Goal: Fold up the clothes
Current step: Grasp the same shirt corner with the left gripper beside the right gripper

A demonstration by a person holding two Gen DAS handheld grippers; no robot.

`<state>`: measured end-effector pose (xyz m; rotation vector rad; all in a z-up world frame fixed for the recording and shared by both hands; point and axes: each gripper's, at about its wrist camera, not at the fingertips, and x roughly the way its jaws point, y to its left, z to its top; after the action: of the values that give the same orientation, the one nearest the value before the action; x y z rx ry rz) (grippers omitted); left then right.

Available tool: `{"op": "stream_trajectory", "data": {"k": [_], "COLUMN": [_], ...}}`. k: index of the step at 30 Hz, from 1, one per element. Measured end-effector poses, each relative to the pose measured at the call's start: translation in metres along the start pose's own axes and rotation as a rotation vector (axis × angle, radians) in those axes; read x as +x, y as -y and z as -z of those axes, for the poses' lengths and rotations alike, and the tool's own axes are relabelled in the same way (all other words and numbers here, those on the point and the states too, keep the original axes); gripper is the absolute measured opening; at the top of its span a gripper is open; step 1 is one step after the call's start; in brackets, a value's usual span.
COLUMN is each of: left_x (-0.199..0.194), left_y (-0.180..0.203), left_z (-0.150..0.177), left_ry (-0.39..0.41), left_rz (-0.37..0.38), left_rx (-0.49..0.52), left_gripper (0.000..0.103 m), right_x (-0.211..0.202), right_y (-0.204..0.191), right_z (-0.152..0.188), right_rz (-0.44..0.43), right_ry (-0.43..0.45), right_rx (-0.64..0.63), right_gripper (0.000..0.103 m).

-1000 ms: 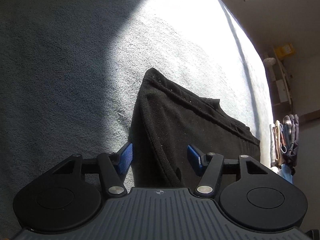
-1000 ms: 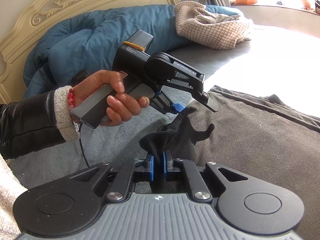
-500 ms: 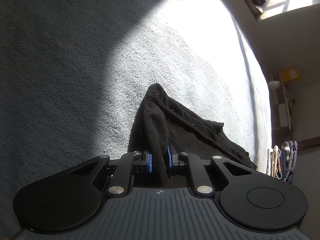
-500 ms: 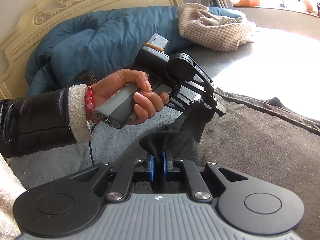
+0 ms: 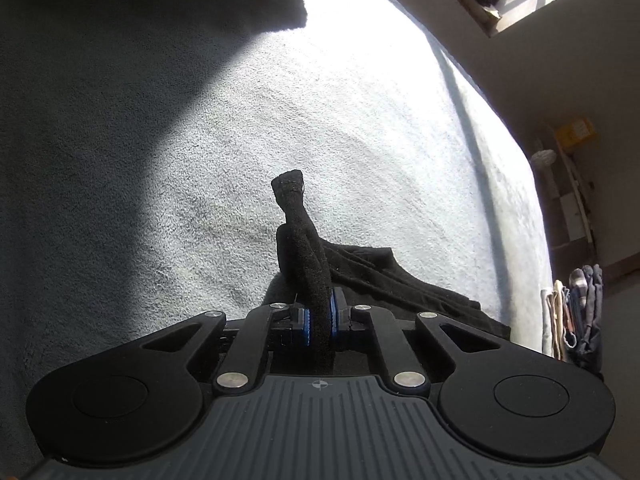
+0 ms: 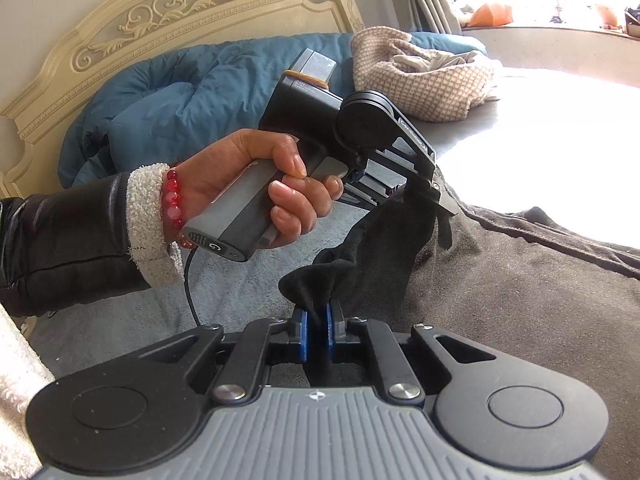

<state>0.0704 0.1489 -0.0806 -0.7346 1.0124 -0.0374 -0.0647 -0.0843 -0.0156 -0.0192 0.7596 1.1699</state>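
A black garment (image 6: 520,300) lies spread on the grey bed cover (image 5: 200,160). In the left wrist view my left gripper (image 5: 319,312) has its jaws closing on a rolled-up corner of the garment (image 5: 304,248). The blue pads press the cloth, and its tip sticks up past them. The right wrist view shows that same left gripper (image 6: 436,196) held by a hand (image 6: 256,176), with the cloth hanging from it above the bed. My right gripper (image 6: 317,320) is shut on a bunched edge of the garment just in front of it.
A blue duvet (image 6: 180,96) and a checked cloth pile (image 6: 420,76) lie by the cream headboard (image 6: 140,16). The bed's edge curves along the right (image 5: 532,184), with hanging clothes (image 5: 576,312) beyond. A cable (image 6: 190,280) trails from the left handle.
The left gripper went from open around the garment's corner to shut on it, then rose and pulled the corner up off the bed. The right gripper kept its grip and stayed put.
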Motion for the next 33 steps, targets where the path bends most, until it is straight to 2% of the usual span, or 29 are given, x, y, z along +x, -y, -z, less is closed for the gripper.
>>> {"op": "stream_trajectory", "data": {"k": [8, 14, 19, 24, 33], "left_x": [-0.001, 0.012, 0.037, 0.069, 0.134], "left_y": [0.068, 0.131, 0.186, 0.234, 0.275], "left_z": [0.004, 0.02, 0.042, 0.071, 0.12], "left_ry": [-0.004, -0.037, -0.059, -0.081, -0.151], "left_rz": [-0.028, -0.063, -0.098, -0.086, -0.045], "left_rx": [0.135, 0.276, 0.407, 0.514, 0.582], "left_gripper": [0.007, 0.007, 0.007, 0.007, 0.007], "right_x": [-0.044, -0.087, -0.124, -0.159, -0.195], "right_y": [0.013, 0.034, 0.057, 0.082, 0.122], "right_z": [0.004, 0.025, 0.052, 0.084, 0.144], "right_rz": [0.038, 0.09, 0.147, 0.218, 0.363], "right_ry": [0.123, 0.23, 0.324, 0.404, 0.455], "right_rx": [0.039, 0.138, 0.257, 0.385, 0.572], "right_gripper": [0.009, 0.009, 0.009, 0.009, 0.009]}}
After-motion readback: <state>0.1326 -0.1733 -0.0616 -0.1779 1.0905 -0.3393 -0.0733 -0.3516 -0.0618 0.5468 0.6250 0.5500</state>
